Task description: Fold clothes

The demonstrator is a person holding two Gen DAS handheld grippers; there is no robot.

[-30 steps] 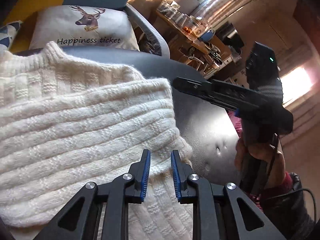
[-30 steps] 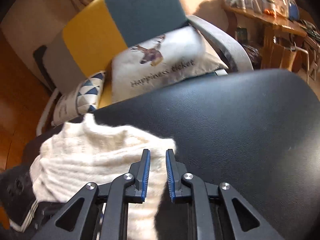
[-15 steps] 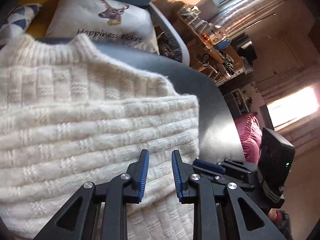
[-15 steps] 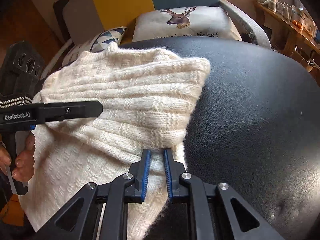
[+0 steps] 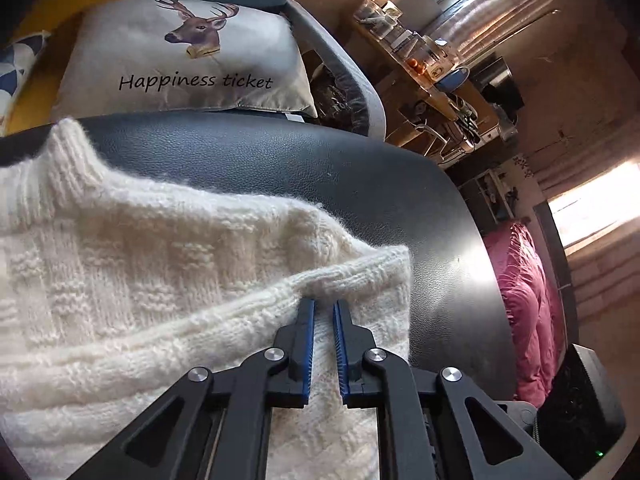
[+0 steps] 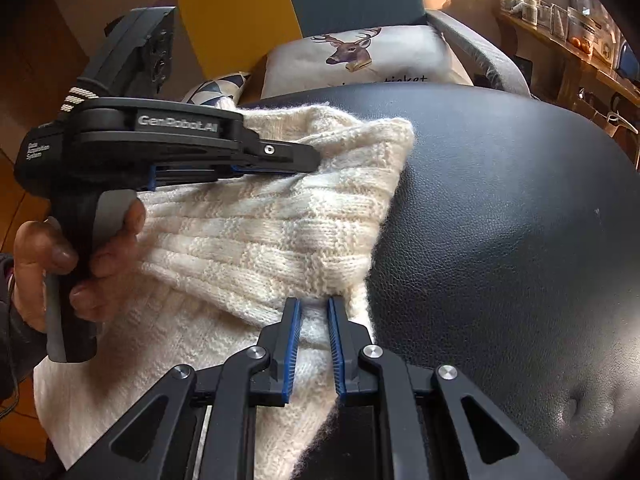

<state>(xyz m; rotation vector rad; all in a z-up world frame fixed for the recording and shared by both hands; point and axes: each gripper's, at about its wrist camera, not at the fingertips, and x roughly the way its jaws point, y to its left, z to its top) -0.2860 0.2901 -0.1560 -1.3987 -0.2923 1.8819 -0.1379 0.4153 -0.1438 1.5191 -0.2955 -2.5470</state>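
Partly hidden, both grippers' (image 5: 324, 312) (image 6: 313, 312) tips pinch the sweater (image 6: 260, 240).

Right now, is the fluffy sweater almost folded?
Not quite. One flap of the cream knitted sweater already lies doubled over on the black leather seat. The left hand-held gripper and right hand-held gripper each pinch its edge. The rest, hanging off the seat's near edge, is unfolded.

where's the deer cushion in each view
Left wrist view: the pale deer-print cushion sits upper left, behind the black leather seat.
Right wrist view: it sits top centre, partly hidden by that seat's far edge.
Shared landmark: the cream knitted sweater lying on the seat.
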